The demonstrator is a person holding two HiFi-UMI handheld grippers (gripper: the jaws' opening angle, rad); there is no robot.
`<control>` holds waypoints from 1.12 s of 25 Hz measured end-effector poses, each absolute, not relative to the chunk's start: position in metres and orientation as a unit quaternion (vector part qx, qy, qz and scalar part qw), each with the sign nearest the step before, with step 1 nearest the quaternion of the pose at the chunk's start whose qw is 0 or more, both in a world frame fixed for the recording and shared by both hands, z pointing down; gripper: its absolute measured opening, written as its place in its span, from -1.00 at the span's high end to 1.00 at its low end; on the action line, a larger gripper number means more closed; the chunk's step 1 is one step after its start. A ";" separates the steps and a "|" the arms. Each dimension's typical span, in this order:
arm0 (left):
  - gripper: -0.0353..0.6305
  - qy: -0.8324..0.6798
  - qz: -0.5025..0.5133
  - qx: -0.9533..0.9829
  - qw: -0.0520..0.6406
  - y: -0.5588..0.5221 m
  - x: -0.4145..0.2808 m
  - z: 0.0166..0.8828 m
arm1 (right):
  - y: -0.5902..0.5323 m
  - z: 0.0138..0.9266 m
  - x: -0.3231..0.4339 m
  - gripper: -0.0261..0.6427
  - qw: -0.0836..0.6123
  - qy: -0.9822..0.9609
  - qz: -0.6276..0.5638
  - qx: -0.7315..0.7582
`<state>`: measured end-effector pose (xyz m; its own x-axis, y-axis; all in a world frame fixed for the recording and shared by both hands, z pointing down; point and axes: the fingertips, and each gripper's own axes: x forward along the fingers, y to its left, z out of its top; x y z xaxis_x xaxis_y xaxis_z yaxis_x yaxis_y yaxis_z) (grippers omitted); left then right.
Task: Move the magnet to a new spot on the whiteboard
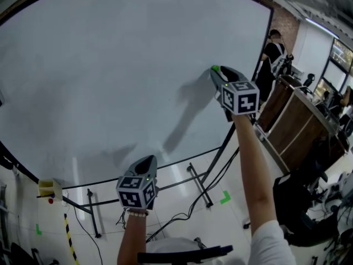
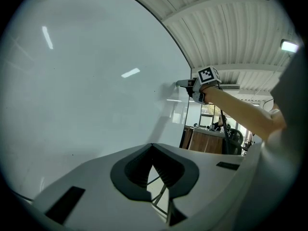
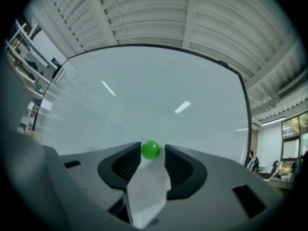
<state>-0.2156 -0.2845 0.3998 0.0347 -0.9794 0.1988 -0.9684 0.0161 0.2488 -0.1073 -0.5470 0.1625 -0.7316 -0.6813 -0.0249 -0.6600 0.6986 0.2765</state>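
Note:
A small green ball magnet (image 1: 215,68) (image 3: 151,149) sits on the whiteboard (image 1: 110,65) (image 3: 144,90) near its right edge. My right gripper (image 1: 218,74) (image 3: 153,151) is held up against the board with the magnet between its fingertips. The magnet lies close to the left jaw, with a slim gap on the right, so the jaws stand open around it. My left gripper (image 1: 146,162) (image 2: 153,147) hangs lower, in front of the board's bottom edge, shut with nothing in it. From the left gripper view the right gripper (image 2: 186,83) shows touching the board (image 2: 72,81).
The board stands on a black metal frame (image 1: 199,185) with cables on the floor below. A yellow holder (image 1: 49,187) hangs at the lower left. To the right are a wooden counter (image 1: 298,109) and a person (image 1: 273,51). Green tape (image 1: 225,197) marks the floor.

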 end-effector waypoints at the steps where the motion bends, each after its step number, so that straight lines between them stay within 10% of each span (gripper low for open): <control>1: 0.90 -0.692 -0.016 0.704 0.160 -0.285 -0.214 0.399 | -0.543 0.160 -0.100 0.38 0.032 -0.919 -0.135 0.369; 7: 0.90 -0.672 -0.010 0.720 0.171 -0.287 -0.221 0.410 | -0.495 0.179 -0.060 0.39 -0.021 -0.920 -0.110 0.376; 12: 0.90 -0.647 -0.004 0.740 0.184 -0.288 -0.220 0.421 | -0.425 0.261 -0.031 0.91 -0.053 -0.931 -0.021 0.362; 28: 0.90 -0.575 0.021 0.790 0.210 -0.241 -0.178 0.458 | -0.242 0.469 -0.022 0.91 -0.028 -0.899 0.211 0.382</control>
<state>-0.1782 -0.2413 0.4583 0.3379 -0.9002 0.2748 -0.9179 -0.2506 0.3076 -0.0221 -0.2423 0.4693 -0.7061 -0.6992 0.1119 -0.6758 0.6183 -0.4012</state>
